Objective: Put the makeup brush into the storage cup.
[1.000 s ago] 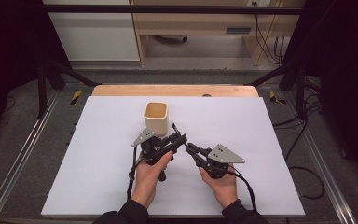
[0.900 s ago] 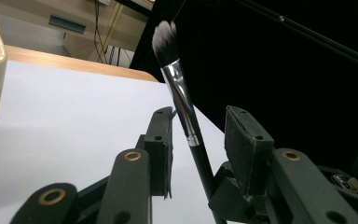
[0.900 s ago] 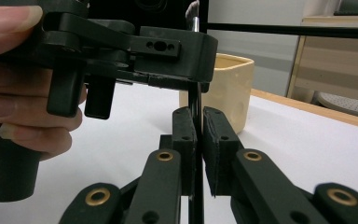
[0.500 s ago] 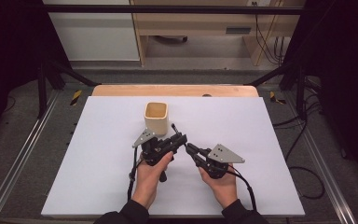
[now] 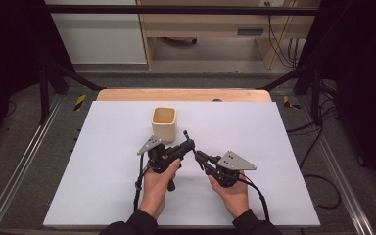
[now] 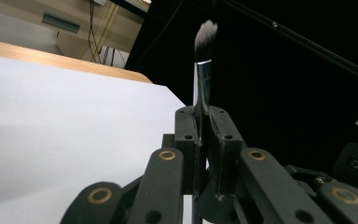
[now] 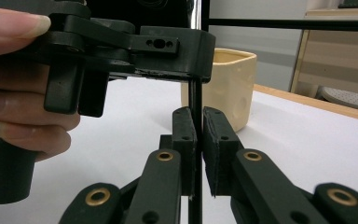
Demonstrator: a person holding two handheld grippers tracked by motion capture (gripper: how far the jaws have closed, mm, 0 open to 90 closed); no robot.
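Observation:
A thin black-handled brush (image 6: 204, 56) with a silver ferrule and a pale bristle tip stands upright between my two grippers. My left gripper (image 6: 203, 112) has just been closing and is shut on the handle just below the ferrule. Lower on the same handle (image 7: 195, 93), my right gripper (image 7: 199, 114) is shut as well. From above, the left gripper (image 5: 188, 145) and right gripper (image 5: 198, 155) meet tip to tip at mid table, with the brush (image 5: 185, 133) rising there. A cream square cup (image 5: 164, 122) stands just behind them, also seen as the cup (image 7: 233, 84).
A white sheet (image 5: 103, 171) covers the table, whose wooden edge (image 5: 183, 94) shows at the back. Black frame posts and cables stand on the floor at both sides. A hand (image 7: 9, 84) wraps the left gripper's handle close to my right jaws.

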